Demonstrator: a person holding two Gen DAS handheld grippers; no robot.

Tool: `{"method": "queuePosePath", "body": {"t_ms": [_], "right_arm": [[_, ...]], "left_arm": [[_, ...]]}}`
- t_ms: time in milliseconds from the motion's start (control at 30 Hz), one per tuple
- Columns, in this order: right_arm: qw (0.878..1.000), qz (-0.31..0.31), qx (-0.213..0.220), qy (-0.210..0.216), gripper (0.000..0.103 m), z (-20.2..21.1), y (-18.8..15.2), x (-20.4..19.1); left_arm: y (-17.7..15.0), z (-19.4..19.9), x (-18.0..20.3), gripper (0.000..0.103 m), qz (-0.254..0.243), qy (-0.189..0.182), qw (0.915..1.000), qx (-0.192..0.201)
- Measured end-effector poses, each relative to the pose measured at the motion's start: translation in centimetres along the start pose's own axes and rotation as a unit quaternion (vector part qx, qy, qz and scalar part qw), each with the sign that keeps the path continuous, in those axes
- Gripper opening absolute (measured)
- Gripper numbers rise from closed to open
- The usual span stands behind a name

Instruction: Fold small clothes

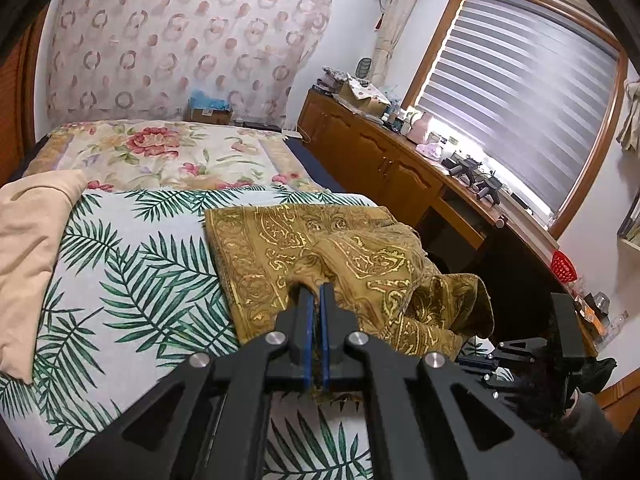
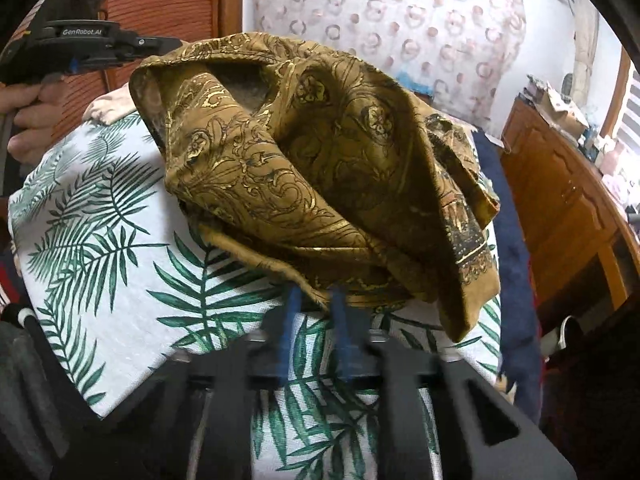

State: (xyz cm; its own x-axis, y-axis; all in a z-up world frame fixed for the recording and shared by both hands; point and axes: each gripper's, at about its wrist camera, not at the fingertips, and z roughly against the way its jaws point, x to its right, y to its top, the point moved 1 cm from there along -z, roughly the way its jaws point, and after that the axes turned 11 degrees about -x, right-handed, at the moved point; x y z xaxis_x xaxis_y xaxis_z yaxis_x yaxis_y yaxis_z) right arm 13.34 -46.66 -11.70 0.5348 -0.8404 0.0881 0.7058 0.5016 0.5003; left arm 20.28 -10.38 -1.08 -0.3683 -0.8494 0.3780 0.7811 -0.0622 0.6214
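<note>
In the left wrist view, the cloth (image 1: 320,248) lies on the bed (image 1: 132,264) at frame centre, one fold raised in the left tool (image 1: 316,292). A pillow (image 1: 32,248) lies at left. The bench (image 1: 400,168) runs along the right, under the window (image 1: 520,112).

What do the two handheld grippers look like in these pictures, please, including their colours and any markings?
Both are matte black. The left gripper has angular linkage arms with triangular cut-outs, silver round pivot pins and blue pads lining its fingers. Seen side-on, it carries white "GenRobot.AI" lettering. The right gripper, blurred, shows the same black frame and blue pads.
</note>
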Motion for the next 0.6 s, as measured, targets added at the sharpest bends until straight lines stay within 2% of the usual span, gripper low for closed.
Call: {"method": "queuePosePath", "body": {"t_ms": [33,133,267,433,500,600], "right_arm": [[1.000,-0.003,0.002,0.010,0.001,0.1,-0.1,0.3],[1.000,-0.013,0.016,0.009,0.000,0.7,-0.2,1.1],[0.996,-0.025,0.080,-0.023,0.000,4.1,1.6,2.7],[0.986,-0.031,0.149,-0.072,0.000,7.6,7.4,6.5],[0.982,-0.028,0.163,-0.093,0.000,7.7,10.4,8.1],[0.981,-0.032,0.159,-0.107,0.000,6.0,14.0,10.2]], "left_arm": [[-0.1,0.0,0.0,0.000,0.001,-0.003,1.0000,0.000],[0.0,0.2,-0.1,0.000,0.006,-0.015,0.9999,0.000],[1.1,1.4,-0.1,0.000,0.011,-0.026,0.9995,0.014],[4.0,1.0,-1.1,0.000,0.024,-0.017,0.9994,0.019],[5.3,0.5,-2.0,0.002,0.034,-0.021,0.9991,0.014],[6.4,0.6,-3.1,0.012,0.034,-0.039,0.9984,0.022]]}}
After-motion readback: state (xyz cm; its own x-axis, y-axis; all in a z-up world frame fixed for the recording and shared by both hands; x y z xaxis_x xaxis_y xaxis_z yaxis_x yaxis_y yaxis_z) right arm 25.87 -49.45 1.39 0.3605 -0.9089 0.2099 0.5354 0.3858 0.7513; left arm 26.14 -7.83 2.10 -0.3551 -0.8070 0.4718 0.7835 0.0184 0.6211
